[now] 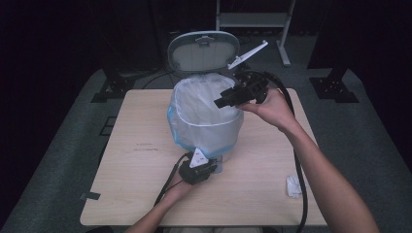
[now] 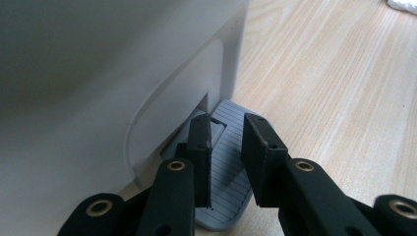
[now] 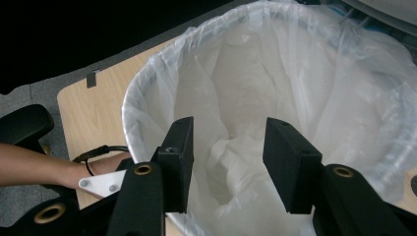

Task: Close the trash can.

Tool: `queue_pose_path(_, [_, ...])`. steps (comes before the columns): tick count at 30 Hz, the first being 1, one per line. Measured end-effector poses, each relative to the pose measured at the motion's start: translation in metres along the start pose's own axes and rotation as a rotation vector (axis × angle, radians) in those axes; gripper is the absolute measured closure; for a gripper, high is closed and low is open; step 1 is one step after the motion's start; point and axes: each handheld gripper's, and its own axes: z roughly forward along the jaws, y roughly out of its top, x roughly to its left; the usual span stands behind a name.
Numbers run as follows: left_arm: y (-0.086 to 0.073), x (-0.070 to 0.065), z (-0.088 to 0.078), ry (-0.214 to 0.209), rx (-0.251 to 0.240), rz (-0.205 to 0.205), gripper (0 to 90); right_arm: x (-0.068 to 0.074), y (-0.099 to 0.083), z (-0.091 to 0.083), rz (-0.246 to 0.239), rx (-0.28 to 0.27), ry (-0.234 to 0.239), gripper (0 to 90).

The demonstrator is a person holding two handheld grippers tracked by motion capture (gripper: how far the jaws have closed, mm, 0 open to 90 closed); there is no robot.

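A white pedal bin (image 1: 206, 127) lined with a clear plastic bag (image 3: 255, 73) stands mid-table, its lid (image 1: 204, 51) raised. My left gripper (image 1: 212, 164) is at the bin's foot. Its jaws stand close together with the tips resting on the grey ribbed pedal (image 2: 231, 196), nothing pinched between them (image 2: 227, 127). A hand holds my right gripper (image 1: 220, 103) over the bin's open mouth from the right. It is open (image 3: 228, 142), nothing lies between its jaws, and below them is crumpled liner.
A crumpled white tissue (image 1: 293, 186) lies near the table's front right corner. The wooden table top (image 1: 141, 165) is bare to the left of the bin. Black cables trail from both grippers toward the front edge.
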Motion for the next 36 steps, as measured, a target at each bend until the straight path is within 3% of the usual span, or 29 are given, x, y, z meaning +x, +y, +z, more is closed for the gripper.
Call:
queue_pose_path(16, [0.000, 0.000, 0.000, 0.000, -0.002, -0.001, 74.0, -0.006, -0.048, -0.047, 0.018, -0.082, -0.013, 51.4])
queue_pose_path(36, [0.000, 0.000, 0.000, 0.001, -0.001, -0.007, 74.0, -0.018, -0.116, -0.081, 0.091, -0.134, -0.048, 49.9])
